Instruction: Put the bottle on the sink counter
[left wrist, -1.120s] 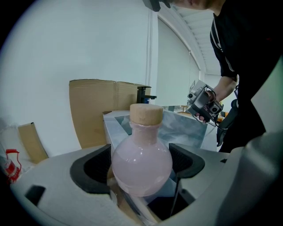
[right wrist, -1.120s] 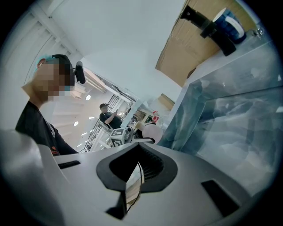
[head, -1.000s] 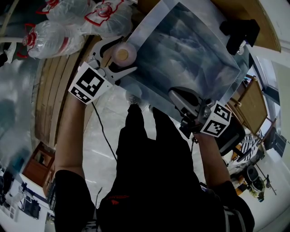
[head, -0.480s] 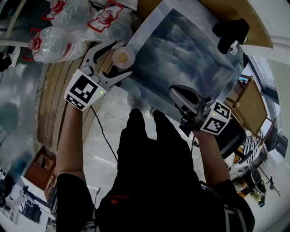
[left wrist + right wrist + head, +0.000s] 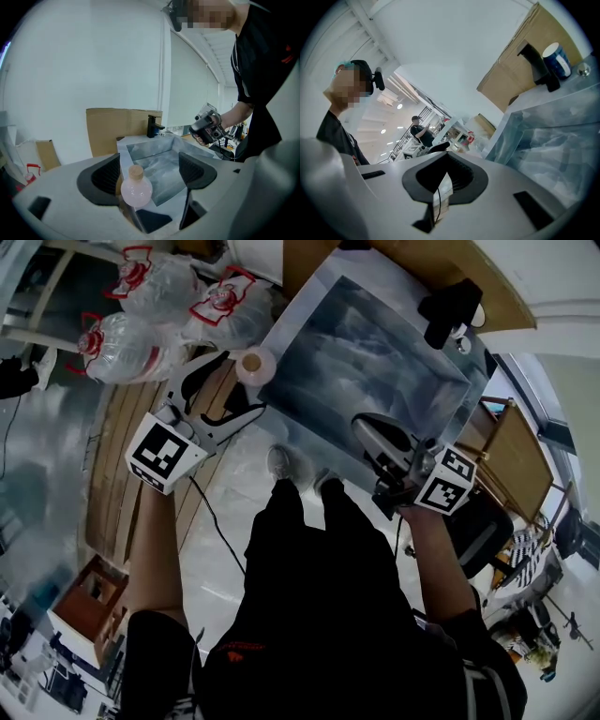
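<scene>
Translucent pink round-bellied bottle (image 5: 136,188) with a cork stopper stands on the corner rim of the grey marbled sink (image 5: 146,138).
The left gripper (image 5: 150,172) brackets it with jaws spread wide, apparently not touching. It is probably light, smooth, slippery and breakable, so the belly is the best place to grip. The right gripper (image 5: 440,180), at the sink's near edge, is closed and empty.

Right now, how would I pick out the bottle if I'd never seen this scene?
Find the grey marbled sink in the head view's centre. On its left corner, just beyond the open left claw, stands the bottle. It is small, round, pale pink and cork-stoppered, unlike the large clear water bottles farther left.
</scene>
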A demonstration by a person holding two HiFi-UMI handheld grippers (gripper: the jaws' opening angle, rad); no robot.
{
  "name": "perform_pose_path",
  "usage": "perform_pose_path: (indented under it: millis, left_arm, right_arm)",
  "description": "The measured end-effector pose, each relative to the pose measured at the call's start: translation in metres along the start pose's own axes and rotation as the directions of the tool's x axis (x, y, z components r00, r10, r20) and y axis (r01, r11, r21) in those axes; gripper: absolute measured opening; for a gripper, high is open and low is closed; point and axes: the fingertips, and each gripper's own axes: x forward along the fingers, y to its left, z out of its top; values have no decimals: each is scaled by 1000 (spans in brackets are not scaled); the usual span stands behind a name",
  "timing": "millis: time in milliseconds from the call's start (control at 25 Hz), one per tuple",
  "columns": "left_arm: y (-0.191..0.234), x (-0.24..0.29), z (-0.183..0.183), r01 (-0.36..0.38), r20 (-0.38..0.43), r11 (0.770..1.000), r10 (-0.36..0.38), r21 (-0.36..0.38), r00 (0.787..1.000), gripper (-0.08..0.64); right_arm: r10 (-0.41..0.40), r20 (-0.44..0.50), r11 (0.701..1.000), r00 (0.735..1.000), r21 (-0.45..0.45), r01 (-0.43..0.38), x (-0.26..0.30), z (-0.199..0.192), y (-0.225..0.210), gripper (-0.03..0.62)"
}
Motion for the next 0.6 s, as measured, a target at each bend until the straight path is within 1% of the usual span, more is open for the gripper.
perform_pose_path:
  millis: [80, 200, 240, 320, 360, 440, 600]
  left_arm:
    - [-5, -6, 6, -17, 16, 999, 18, -33, 1000, 399]
    - [-17, -12, 13, -24, 40, 999, 25, -35, 999, 396]
    - [-22, -14, 16, -28, 44, 999, 30, -41, 999, 384]
    - [-30, -19, 24, -40, 65, 997, 44, -68, 997, 306]
    - [-34, -22, 28, -45, 79, 995, 53, -89, 995, 279]
    - [-42, -28, 36, -57, 107, 991, 70, -120, 992, 239]
    - [-58, -40, 45, -81, 146, 985, 103, -149, 984, 159]
  right_arm:
    - [3, 13, 1000, 1000, -7, -3, -4, 4, 6, 5]
    - [6, 27, 1000, 1000, -25, -5, -11, 9, 15, 5]
    - [8, 32, 1000, 999, -30, -7, -13, 10, 19, 5]
    - [12, 42, 999, 999, -42, -10, -18, 12, 26, 5]
    - [14, 47, 999, 999, -47, -11, -21, 13, 30, 5]
    - [17, 56, 998, 998, -59, -13, -26, 14, 37, 5]
    - [27, 74, 996, 997, -84, -21, -35, 19, 52, 5]
